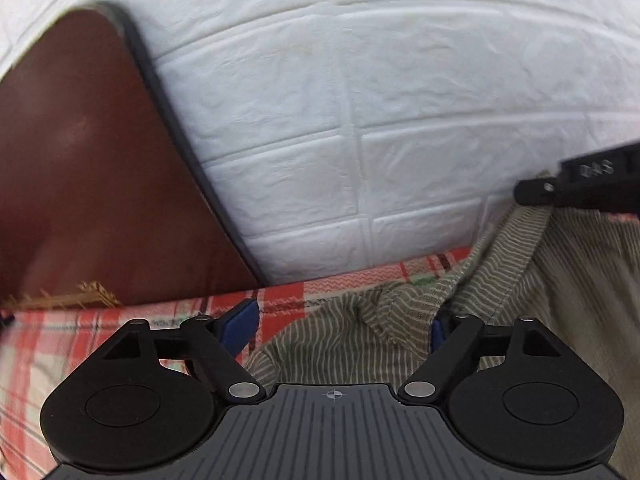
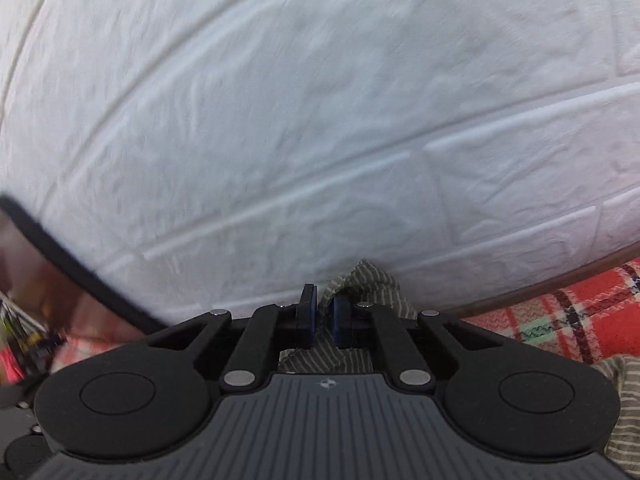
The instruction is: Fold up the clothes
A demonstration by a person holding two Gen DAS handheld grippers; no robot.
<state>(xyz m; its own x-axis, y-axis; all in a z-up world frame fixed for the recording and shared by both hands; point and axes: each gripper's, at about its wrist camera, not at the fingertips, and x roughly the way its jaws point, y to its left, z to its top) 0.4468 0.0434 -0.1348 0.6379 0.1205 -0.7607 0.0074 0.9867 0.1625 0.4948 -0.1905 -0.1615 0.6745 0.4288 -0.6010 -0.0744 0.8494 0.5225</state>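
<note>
Right gripper (image 2: 323, 316) pinches the olive striped cotton garment (image 1: 340, 340) at lower centre; left gripper (image 1: 340, 326) gapes empty over its crumpled folds, nearer the slack

a white brick-pattern wall (image 1: 380, 120) is seen at twelve o'clock, a dark-edged brown board (image 1: 88, 160) leaned at nine.
</note>
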